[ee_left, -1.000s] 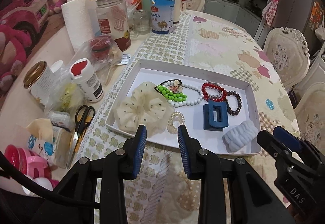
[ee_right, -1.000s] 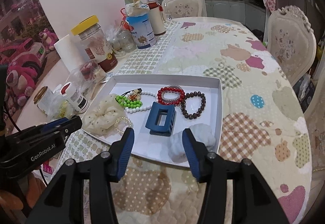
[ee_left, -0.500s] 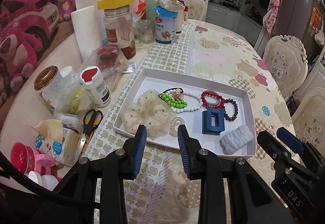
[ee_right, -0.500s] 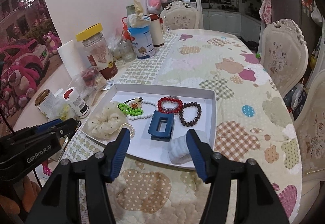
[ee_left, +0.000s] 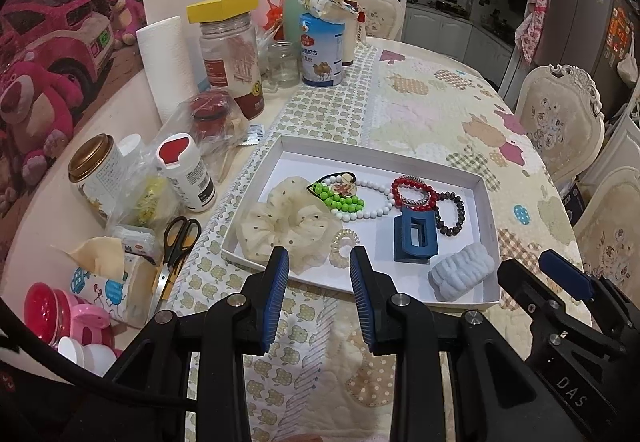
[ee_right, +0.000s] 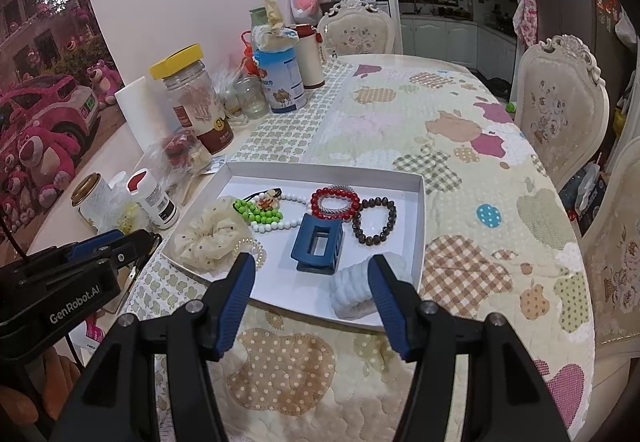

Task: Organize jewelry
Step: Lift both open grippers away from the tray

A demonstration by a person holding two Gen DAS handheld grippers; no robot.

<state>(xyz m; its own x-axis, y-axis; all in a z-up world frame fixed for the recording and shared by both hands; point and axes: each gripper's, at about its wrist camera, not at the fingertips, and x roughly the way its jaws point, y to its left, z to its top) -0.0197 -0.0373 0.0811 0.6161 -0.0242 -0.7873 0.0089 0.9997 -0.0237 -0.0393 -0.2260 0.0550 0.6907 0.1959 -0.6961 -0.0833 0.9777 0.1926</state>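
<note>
Only leftward: scissors (ee_left: 176,246) beside tray (ee_left: 489,226).

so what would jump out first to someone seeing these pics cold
Probably the white tray mid-table, packed with accessories: a blue claw clip in the centre, a red bead bracelet behind it, a cream scrunchie at the left end. Then both tongs, left and right, hanging open just short of the tray's near edge. Crowded jars line the table's left side.
</note>
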